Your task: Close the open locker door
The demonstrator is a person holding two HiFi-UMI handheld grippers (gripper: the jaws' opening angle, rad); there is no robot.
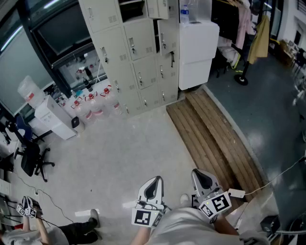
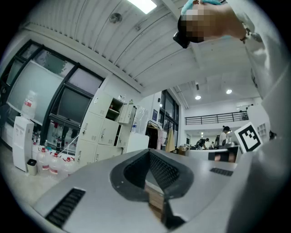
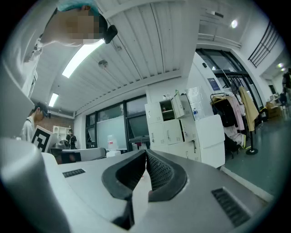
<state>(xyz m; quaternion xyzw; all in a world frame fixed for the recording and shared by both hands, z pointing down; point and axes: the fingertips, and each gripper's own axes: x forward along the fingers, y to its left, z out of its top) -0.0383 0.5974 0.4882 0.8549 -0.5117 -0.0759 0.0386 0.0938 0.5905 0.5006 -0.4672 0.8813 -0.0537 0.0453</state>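
A bank of beige lockers (image 1: 138, 57) stands against the far wall. One upper compartment (image 1: 131, 9) is open, its door (image 1: 158, 8) swung out to the right. In the left gripper view the lockers (image 2: 104, 132) are far off, with the open door (image 2: 127, 113) high up. The right gripper view shows the same open door (image 3: 185, 105) well ahead. My left gripper (image 1: 152, 187) and right gripper (image 1: 202, 178) are held low near my body, far from the lockers. Both are shut with nothing between the jaws.
A white cabinet (image 1: 198, 45) with a water bottle (image 1: 184, 13) on top stands right of the lockers. A wooden platform (image 1: 210, 139) runs along the right. Water jugs (image 1: 91, 103), a dispenser (image 1: 55, 117) and an office chair (image 1: 31, 158) stand left. A person (image 1: 43, 232) is at lower left.
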